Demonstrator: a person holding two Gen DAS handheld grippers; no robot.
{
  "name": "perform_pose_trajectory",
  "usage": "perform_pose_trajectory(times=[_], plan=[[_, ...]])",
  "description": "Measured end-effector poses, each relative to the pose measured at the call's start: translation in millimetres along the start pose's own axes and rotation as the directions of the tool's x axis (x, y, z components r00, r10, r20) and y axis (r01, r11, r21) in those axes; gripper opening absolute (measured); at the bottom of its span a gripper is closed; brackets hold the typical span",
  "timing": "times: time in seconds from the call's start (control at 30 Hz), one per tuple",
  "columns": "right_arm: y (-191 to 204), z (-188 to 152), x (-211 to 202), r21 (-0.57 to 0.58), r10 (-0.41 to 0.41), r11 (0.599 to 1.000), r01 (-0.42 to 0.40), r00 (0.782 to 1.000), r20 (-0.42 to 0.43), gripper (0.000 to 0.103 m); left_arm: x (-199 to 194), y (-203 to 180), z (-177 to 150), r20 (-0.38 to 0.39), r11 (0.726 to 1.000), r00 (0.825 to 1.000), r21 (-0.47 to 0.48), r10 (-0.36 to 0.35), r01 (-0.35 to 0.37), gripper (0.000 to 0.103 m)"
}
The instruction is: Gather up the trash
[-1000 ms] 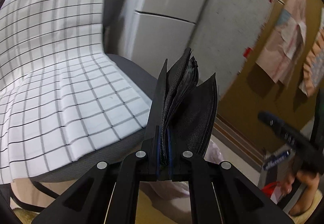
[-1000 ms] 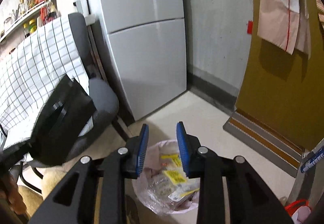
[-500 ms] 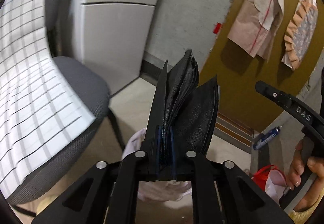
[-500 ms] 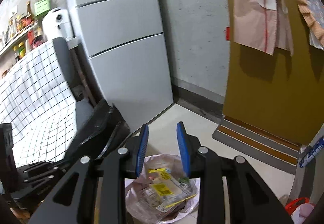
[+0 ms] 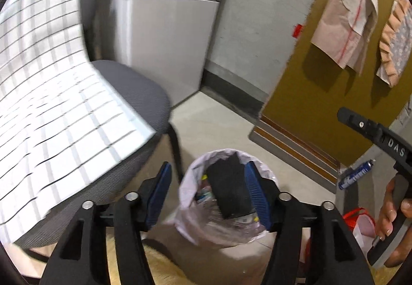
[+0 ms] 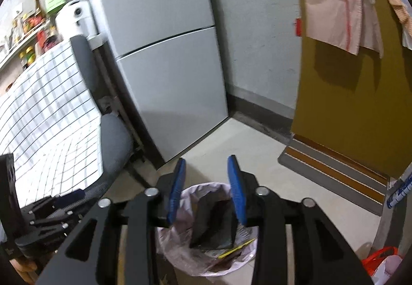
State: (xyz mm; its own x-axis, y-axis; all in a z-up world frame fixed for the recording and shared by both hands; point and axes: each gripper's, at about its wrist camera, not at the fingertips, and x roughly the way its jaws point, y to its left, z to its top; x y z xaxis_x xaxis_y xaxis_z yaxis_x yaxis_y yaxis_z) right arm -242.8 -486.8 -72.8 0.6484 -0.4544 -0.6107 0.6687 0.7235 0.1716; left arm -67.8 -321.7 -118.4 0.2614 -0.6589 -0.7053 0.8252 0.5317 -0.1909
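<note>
Black pouch [image 5: 231, 188] in the lined bin [image 5: 190, 218], below the just-opening, empty left hand-held gripper [image 5: 208, 192].

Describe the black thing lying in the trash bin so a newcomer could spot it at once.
Start at the tall grey fridge in the corner; on the floor before it, beside the grey chair, stands a bin lined with a pale pink bag. The flat black pouch lies atop the wrappers, the only dark item inside.

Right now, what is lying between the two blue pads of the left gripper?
Nothing touches the left gripper: its jaws have just been opening. In the left wrist view, the black pouch lies beyond them, inside the lined trash bin.
</note>
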Motion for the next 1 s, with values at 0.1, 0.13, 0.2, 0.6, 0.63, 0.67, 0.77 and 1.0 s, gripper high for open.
perform_pose_trajectory(times=[0.1, 0.13, 0.2, 0.6, 0.63, 0.67, 0.77, 1.0], plan=[[16, -5, 2, -0.030, 0.036, 0.999, -0.037, 0.999, -0.036, 0.040, -16, 15, -3, 0.008, 0.998, 0.999, -0.035, 0.044, -0.044, 0.071], [24, -7, 4, -0.041, 0.054, 0.998, -0.056, 0.997, -0.058, 0.041, -23, 20, -3, 0.009, 0.997, 0.998, -0.046, 0.067, -0.067, 0.077], [33, -10, 7, -0.043, 0.087, 0.995, -0.091, 0.992, -0.096, 0.048, -34, 28, -5, 0.009, 0.993, 0.995, -0.059, 0.101, -0.100, 0.078], [114, 3, -35, -0.250, 0.154, 0.949, -0.192, 0.974, -0.164, 0.085, -119, 66, -2, -0.045, 0.943, 0.952, -0.134, 0.302, -0.305, 0.088], [117, 6, -40, -0.261, 0.162, 0.944, -0.200, 0.974, -0.160, 0.090, -125, 68, -2, -0.049, 0.940, 0.950, -0.140, 0.308, -0.312, 0.088], [123, 10, -47, -0.276, 0.171, 0.938, -0.209, 0.973, -0.156, 0.092, -132, 70, -3, -0.058, 0.938, 0.949, -0.147, 0.310, -0.315, 0.088], [133, 20, -63, -0.313, 0.203, 0.919, -0.239, 0.969, -0.143, 0.097, -153, 75, -3, -0.065, 0.928, 0.940, -0.154, 0.334, -0.341, 0.088], [147, 40, -96, -0.388, 0.237, 0.886, -0.253, 0.967, -0.090, 0.097, -195, 77, 1, -0.027, 0.907, 0.919, -0.154, 0.392, -0.392, 0.088]])
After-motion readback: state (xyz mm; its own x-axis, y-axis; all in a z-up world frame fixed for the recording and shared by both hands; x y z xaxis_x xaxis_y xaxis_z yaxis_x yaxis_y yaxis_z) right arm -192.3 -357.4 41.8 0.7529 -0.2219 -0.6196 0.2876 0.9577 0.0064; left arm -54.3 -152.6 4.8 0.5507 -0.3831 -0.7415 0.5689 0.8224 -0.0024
